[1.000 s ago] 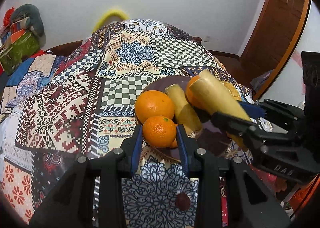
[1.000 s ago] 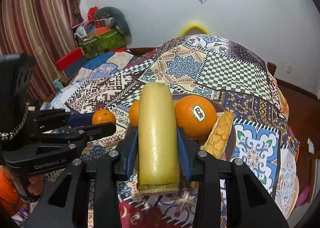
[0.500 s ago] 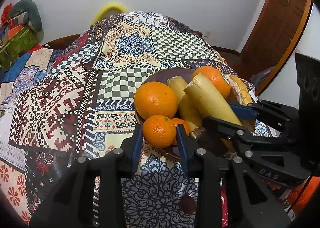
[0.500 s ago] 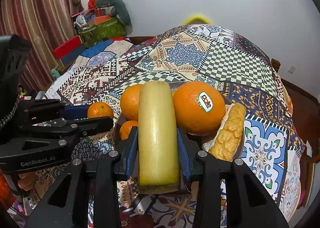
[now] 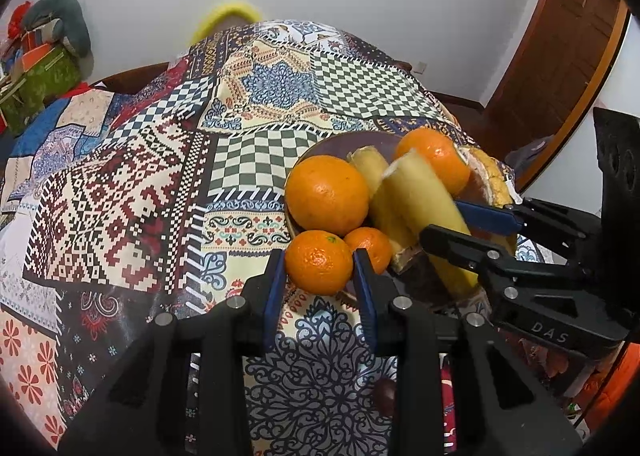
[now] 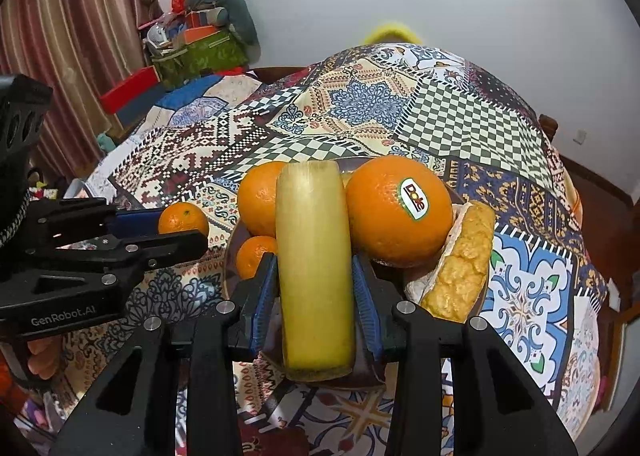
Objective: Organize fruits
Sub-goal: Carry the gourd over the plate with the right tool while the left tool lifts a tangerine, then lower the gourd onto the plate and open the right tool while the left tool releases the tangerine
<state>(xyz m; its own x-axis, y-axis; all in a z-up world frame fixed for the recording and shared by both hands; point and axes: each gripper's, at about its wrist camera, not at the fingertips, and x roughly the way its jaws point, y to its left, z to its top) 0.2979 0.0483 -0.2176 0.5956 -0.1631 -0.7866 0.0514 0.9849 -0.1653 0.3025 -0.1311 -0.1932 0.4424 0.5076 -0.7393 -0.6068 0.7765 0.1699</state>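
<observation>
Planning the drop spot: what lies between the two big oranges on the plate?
The pale yellow cane stick, clamped in the right tongs, lies between the stickered orange and the plain one, seen in the right wrist view.

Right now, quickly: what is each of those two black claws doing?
Left gripper: closed on a small round orange mandarin.
Right gripper: closed on a pale yellow peeled sugarcane stick, over the dark plate.

Yellow stalk piece lower — now over plate, between oranges.
</observation>
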